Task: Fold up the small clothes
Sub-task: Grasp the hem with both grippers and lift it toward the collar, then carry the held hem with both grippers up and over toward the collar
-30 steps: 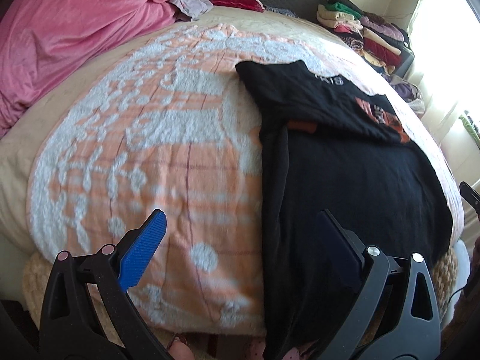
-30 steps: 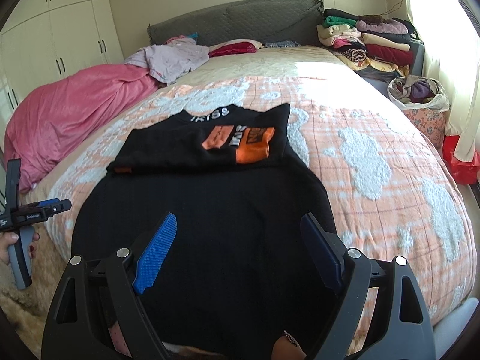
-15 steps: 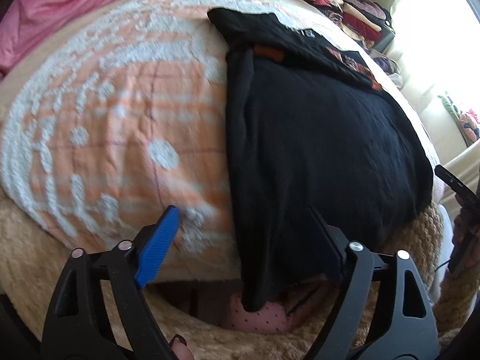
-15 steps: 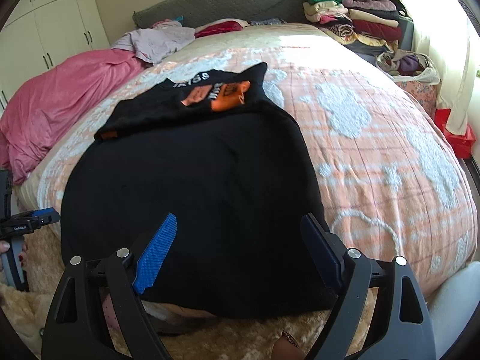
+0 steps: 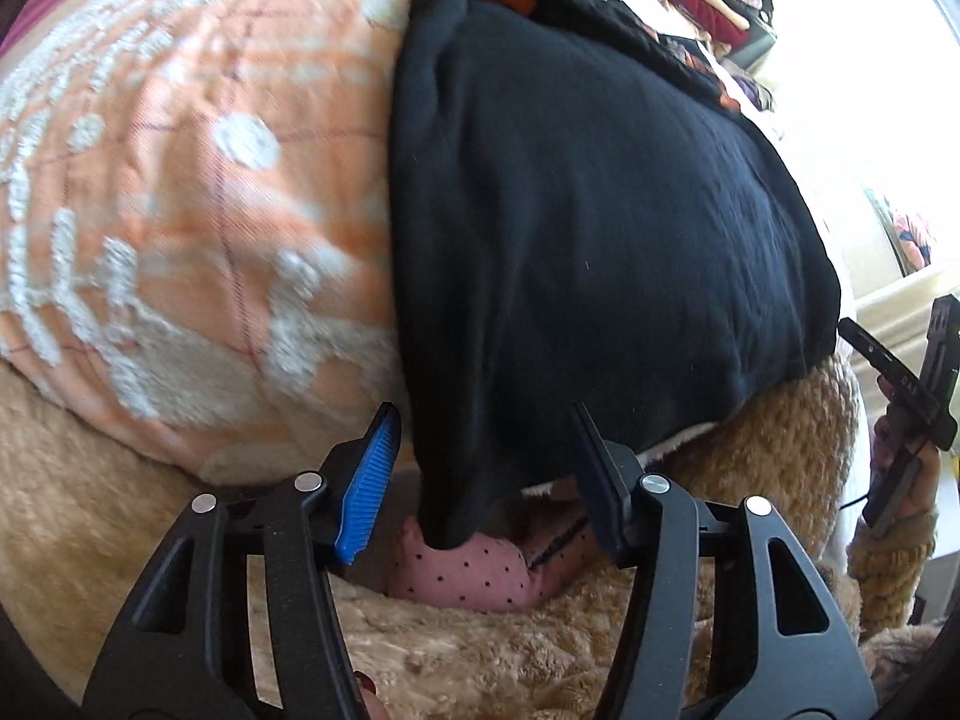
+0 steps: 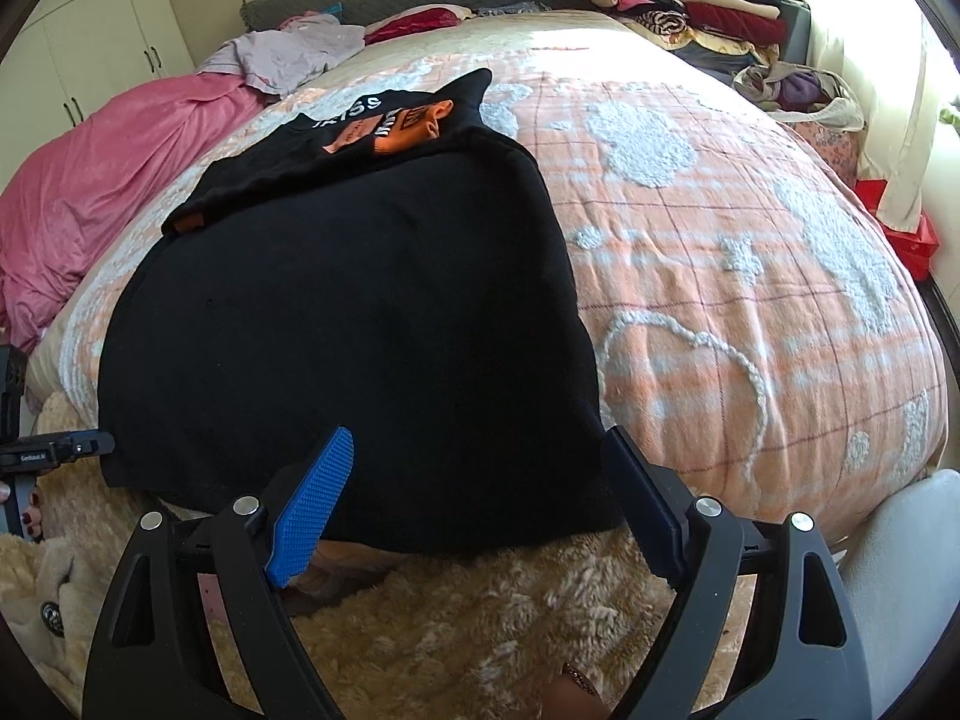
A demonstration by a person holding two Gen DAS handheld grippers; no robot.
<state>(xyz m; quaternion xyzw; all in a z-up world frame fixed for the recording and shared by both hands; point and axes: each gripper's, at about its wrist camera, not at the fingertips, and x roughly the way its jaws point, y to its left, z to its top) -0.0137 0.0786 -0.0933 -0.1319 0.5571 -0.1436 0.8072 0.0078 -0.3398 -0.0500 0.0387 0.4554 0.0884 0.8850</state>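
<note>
At the foot of the bed, in the left wrist view, the left gripper [image 5: 483, 474] has its fingers wide apart and holds nothing. The black shirt [image 5: 588, 210] lies flat on the orange blanket [image 5: 198, 138], likely spread out for folding. Its bottom left corner hangs over the edge, right between the fingers.

In the right wrist view, the right gripper [image 6: 474, 498] is wide open and empty too. The shirt's bottom right corner sits just between its fingers, ready to be pinched.

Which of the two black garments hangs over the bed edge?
The plain black garment; the printed one lies farther up the bed, partly on it.
</note>
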